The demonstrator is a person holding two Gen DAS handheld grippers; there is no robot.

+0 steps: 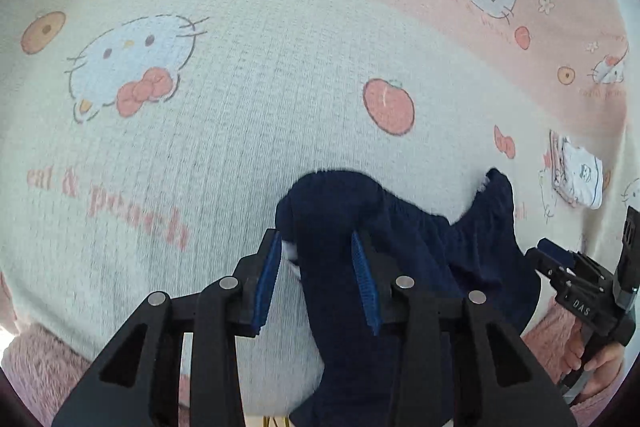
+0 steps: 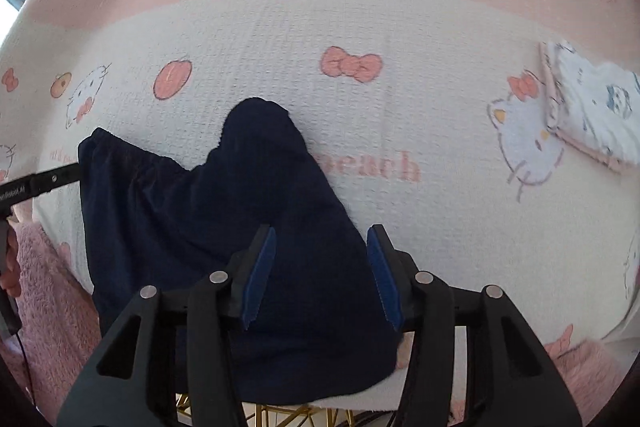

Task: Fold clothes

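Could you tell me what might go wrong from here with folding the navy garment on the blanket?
1. Both the left tongs and right tongs stand open around the navy garment; closing now could also pinch the patterned blanket beneath.
2. The garment lies bunched and uneven, so a fold from here would likely come out crooked.
3. Its near end hangs over the blanket's front edge and could slide off if tugged.

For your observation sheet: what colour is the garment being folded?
Dark navy garment, plain; clearest in the right wrist view.
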